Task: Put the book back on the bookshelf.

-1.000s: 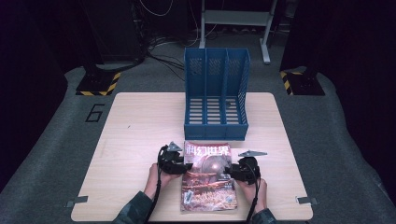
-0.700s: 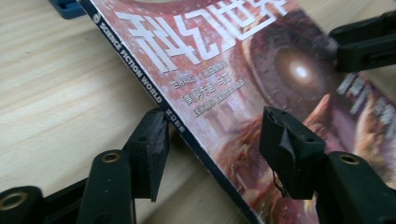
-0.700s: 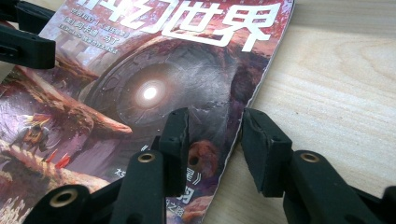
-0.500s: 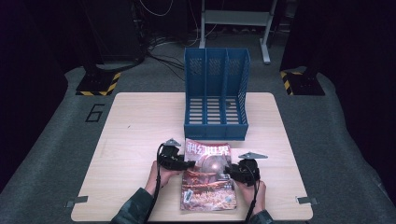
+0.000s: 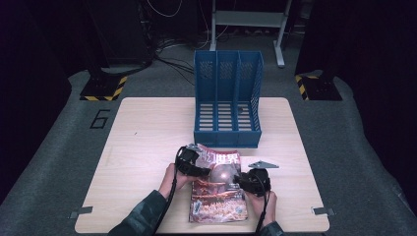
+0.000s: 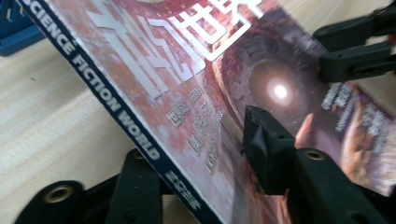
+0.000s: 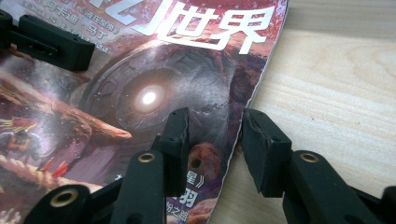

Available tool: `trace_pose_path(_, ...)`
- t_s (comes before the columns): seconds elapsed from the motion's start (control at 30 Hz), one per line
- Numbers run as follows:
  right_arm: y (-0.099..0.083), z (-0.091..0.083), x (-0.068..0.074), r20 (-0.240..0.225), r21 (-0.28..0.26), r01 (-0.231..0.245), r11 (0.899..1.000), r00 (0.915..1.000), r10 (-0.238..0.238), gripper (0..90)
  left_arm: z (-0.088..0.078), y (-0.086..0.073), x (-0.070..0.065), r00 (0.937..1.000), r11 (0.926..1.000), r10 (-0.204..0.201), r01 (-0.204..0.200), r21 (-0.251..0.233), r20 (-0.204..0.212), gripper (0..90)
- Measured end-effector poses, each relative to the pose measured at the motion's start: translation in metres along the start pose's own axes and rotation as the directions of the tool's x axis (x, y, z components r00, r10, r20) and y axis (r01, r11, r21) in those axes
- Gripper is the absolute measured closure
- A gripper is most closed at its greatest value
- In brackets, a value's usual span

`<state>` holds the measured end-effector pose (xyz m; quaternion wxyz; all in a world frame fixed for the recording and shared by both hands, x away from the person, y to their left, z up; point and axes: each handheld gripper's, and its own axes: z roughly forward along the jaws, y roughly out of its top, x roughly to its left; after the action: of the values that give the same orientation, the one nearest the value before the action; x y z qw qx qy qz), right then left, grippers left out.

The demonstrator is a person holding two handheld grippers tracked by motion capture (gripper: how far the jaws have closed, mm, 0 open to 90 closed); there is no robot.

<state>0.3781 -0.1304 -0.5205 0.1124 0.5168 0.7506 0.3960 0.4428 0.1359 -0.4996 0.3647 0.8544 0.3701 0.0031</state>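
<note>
Near the front edge of the table (image 5: 137, 147) the magazine (image 5: 216, 196) is lying with its long axis running away from the person, toward the blue file rack (image 5: 227, 103); its spine side is lifting off the wood. The left gripper (image 5: 196, 169) is straddling that spine edge; its fingers (image 6: 266, 154) have just been closing, one over the cover and one under it, gripping the magazine. The right gripper (image 5: 246, 183) is sitting at the opposite free edge; its fingers (image 7: 175, 140) are standing narrow astride the edge, not pressing yet. I judge both hands equally near; the rack is lying straight ahead.
</note>
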Motion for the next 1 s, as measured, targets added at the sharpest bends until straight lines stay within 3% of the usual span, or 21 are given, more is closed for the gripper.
trace_pose_path(0.07, 0.0, 0.0, -0.001, -0.009, 0.0, -0.001, 1.0, 1.0, 0.001, 61.1, -0.001, 0.0, 0.0, 0.9998, 0.9999, -0.015, 0.015, -0.007, 0.01, 64.2)
trace_pose_path(0.1, -0.001, -0.001, -0.006, -0.055, -0.006, -0.012, 1.0, 0.9984, 0.012, 53.6, -0.001, -0.001, 0.001, 0.9999, 0.9999, -0.011, 0.011, -0.012, 0.006, 65.6)
trace_pose_path(0.13, -0.001, -0.001, -0.008, -0.061, -0.01, -0.009, 1.0, 0.9981, 0.008, 49.1, -0.001, -0.002, -0.001, 0.9996, 0.9994, -0.025, 0.025, -0.025, 0.01, 66.7)
trace_pose_path(0.23, 0.0, -0.008, -0.016, -0.037, -0.031, -0.004, 1.0, 0.9993, 0.003, 36.7, -0.004, -0.001, -0.006, 0.9999, 0.9993, 0.003, -0.003, -0.036, -0.011, 68.3)
trace_pose_path(0.27, 0.0, -0.008, -0.016, -0.037, -0.031, -0.004, 1.0, 0.9993, 0.003, 36.7, -0.004, -0.001, -0.006, 0.9999, 0.9993, 0.003, -0.003, -0.036, -0.011, 68.7)
trace_pose_path(0.3, 0.002, -0.014, -0.024, -0.004, -0.06, 0.001, 0.998, 1.0, -0.001, 31.0, -0.005, -0.001, -0.008, 0.9997, 0.9992, 0.017, -0.018, -0.036, -0.019, 69.5)
trace_pose_path(0.33, 0.003, -0.017, -0.028, 0.022, -0.059, 0.008, 0.998, 0.9997, -0.007, 27.7, -0.008, -0.002, -0.011, 0.9994, 0.9978, 0.018, -0.02, -0.064, -0.029, 70.2)
trace_pose_path(0.47, 0.005, -0.023, -0.052, 0.115, -0.048, 0.034, 0.998, 0.993, -0.028, 15.9, -0.016, -0.001, -0.014, 0.9979, 0.9942, 0.041, -0.046, -0.097, -0.05, 74.0)
trace_pose_path(0.5, 0.005, -0.024, -0.057, 0.141, -0.056, 0.033, 0.998, 0.9897, -0.025, 15.6, -0.019, 0.0, -0.014, 0.9971, 0.9934, 0.054, -0.059, -0.099, -0.053, 74.8)
trace_pose_path(0.53, 0.004, -0.024, -0.063, 0.172, -0.056, 0.048, 0.997, 0.9843, -0.038, 13.8, -0.02, 0.0, -0.015, 0.9974, 0.9928, 0.042, -0.048, -0.11, -0.058, 75.3)
trace_pose_path(0.63, 0.004, -0.023, -0.079, 0.242, -0.016, 0.073, 0.997, 0.9679, -0.067, 9.2, -0.026, 0.002, -0.018, 0.9976, 0.9905, 0.045, -0.051, -0.128, -0.053, 77.1)
trace_pose_path(0.73, 0.004, -0.019, -0.086, 0.269, 0.014, 0.07, 0.997, 0.9604, -0.071, 5.8, -0.031, 0.002, -0.018, 0.9982, 0.9896, 0.038, -0.044, -0.137, -0.045, 78.7)
trace_pose_path(0.83, 0.005, -0.017, -0.088, 0.304, 0.002, 0.109, 0.994, 0.947, -0.105, 4.2, -0.035, 0.003, -0.019, 0.9991, 0.9886, 0.027, -0.031, -0.147, -0.034, 80.4)
trace_pose_path(0.9, 0.006, -0.017, -0.089, 0.308, 0.007, 0.096, 0.995, 0.9468, -0.093, 3.9, -0.039, 0.005, -0.019, 0.9988, 0.9877, 0.035, -0.04, -0.151, -0.033, 81.6)
trace_pose_path(1.0, 0.007, -0.017, -0.094, 0.292, 0.002, 0.066, 0.998, 0.9544, -0.063, 4.1, -0.045, 0.007, -0.022, 0.9989, 0.9855, 0.039, -0.043, -0.164, -0.027, 83.3)
